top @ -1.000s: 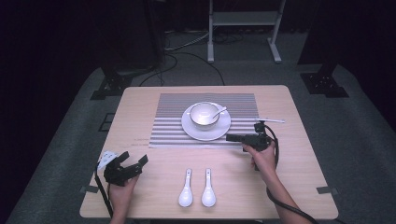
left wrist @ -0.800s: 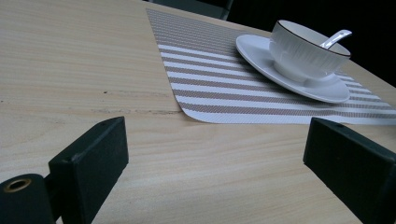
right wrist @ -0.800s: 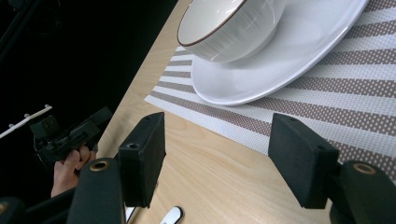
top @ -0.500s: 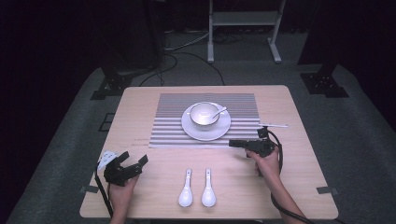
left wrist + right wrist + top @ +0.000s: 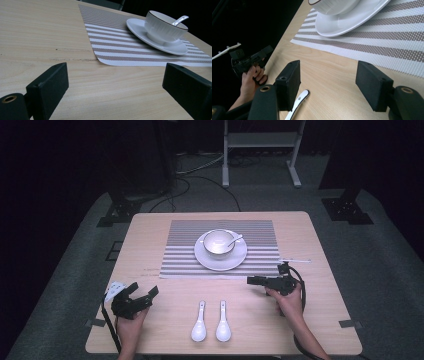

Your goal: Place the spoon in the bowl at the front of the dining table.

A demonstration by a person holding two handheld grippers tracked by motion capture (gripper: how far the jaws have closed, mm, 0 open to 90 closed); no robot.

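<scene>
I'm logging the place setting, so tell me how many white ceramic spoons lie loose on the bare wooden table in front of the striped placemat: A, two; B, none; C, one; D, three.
A: two white ceramic spoons lie side by side on the light wooden table, near of the grey striped placemat.

No text, label, brand or number can be read anywhere. The bench (image 5: 150, 250) carries no readable markings either.

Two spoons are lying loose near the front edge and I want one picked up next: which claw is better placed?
Probably the right claw. It sits open, aimed across the table, and its own view shows a spoon handle just below its jaws. The left claw, also open, points toward the bowl.
</scene>
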